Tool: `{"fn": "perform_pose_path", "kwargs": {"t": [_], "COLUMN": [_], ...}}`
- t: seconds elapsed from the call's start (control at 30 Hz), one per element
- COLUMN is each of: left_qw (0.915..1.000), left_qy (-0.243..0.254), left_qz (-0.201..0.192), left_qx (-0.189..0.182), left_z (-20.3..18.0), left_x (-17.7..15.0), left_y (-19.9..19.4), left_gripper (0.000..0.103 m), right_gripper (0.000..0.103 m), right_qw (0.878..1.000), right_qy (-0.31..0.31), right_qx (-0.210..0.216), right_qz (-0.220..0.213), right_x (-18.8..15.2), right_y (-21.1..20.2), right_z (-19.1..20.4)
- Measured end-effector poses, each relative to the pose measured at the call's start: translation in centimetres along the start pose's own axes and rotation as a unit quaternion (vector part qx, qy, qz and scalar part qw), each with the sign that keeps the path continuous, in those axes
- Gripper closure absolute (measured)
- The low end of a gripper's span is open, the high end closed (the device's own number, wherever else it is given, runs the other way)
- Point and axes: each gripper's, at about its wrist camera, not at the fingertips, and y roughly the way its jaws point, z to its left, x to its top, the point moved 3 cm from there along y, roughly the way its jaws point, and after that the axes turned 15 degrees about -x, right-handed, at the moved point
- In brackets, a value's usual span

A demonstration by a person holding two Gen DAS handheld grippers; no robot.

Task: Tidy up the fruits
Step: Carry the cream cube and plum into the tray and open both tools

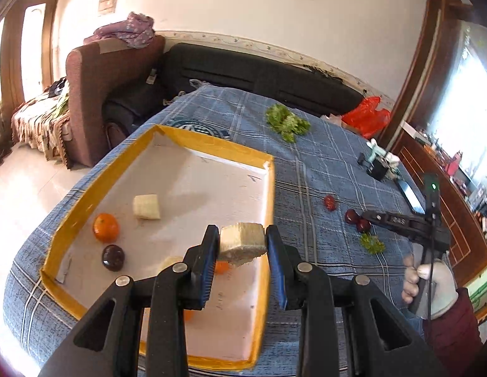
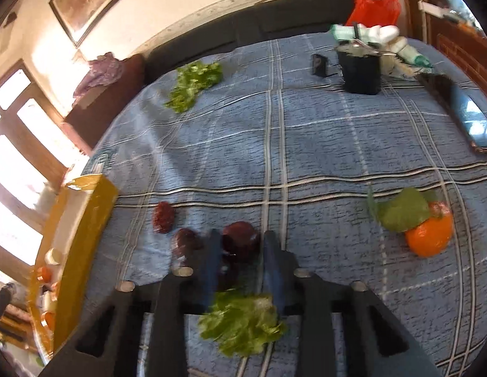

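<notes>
In the left wrist view, the yellow-rimmed tray (image 1: 268, 169) sits on the blue plaid worktop (image 1: 331, 163). Inside it, from the left, lie a mandarin (image 1: 105, 227), a dark plum (image 1: 113, 257) and a pale banana chunk (image 1: 146, 206). The left claw (image 1: 242, 245) is clamped on a second banana chunk (image 1: 242, 241), held above the tray's right side. The piece looks cream-coloured with a cut, fibrous face. It is probably soft and light, so a gentle squeeze on its flat sides suits it; hard pressure would likely bruise it.

In the right wrist view, the tray's corner (image 2: 95, 188) shows at the left edge. On the cloth beside it lie a dark red berry-like fruit (image 2: 163, 217), then 2 plums (image 2: 186, 241). The right claw (image 2: 240, 251) stands apart, its blurred fingers straddling the larger plum (image 2: 240, 241), with no contact visible. The plum looks smooth, round and glossy, so it may slip; gripping across its widest part seems safest. A lettuce leaf (image 2: 243, 323) lies under the claw, and an orange (image 2: 430, 235) with a green leaf rests far right.
</notes>
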Motion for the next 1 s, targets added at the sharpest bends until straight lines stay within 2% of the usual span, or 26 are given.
{"fn": "perform_pose_path", "kwargs": {"t": [0.17,0.27,0.43,0.63,0.83,1.0], "left_qw": [0.9997,0.999,0.9955,0.9924,0.9904,0.989], "left_qy": [-0.018,-0.029,-0.067,-0.082,-0.078,-0.091], "left_qz": [-0.011,-0.015,-0.013,0.01,0.033,0.039], "left_qx": [0.014,0.031,0.066,0.091,0.11,0.109], "left_z": [2.4,4.3,8.1,10.7,11.8,12.9], "left_x": [-0.1,-0.2,-0.7,-1.6,-2.1,-2.4], "left_y": [-1.2,-1.8,-2.2,-1.7,-0.3,-0.1], "left_gripper": [0.073,0.073,0.073,0.073,0.073,0.073], "right_gripper": [0.077,0.076,0.076,0.076,0.075,0.075], "right_qw": [0.999,0.998,0.992,0.976,0.966,0.963], "right_qy": [0.026,0.013,-0.046,-0.131,-0.186,-0.216], "right_qx": [0.03,0.052,0.112,0.175,0.18,0.159], "right_qz": [-0.016,-0.032,-0.045,-0.024,0.002,0.016], "right_x": [0.0,0.3,-0.5,-4.0,-6.3,-7.6], "right_y": [-1.9,-4.3,-7.7,-8.7,-6.4,-4.2], "right_z": [-0.1,1.8,8.7,18.7,26.5,30.2]}}
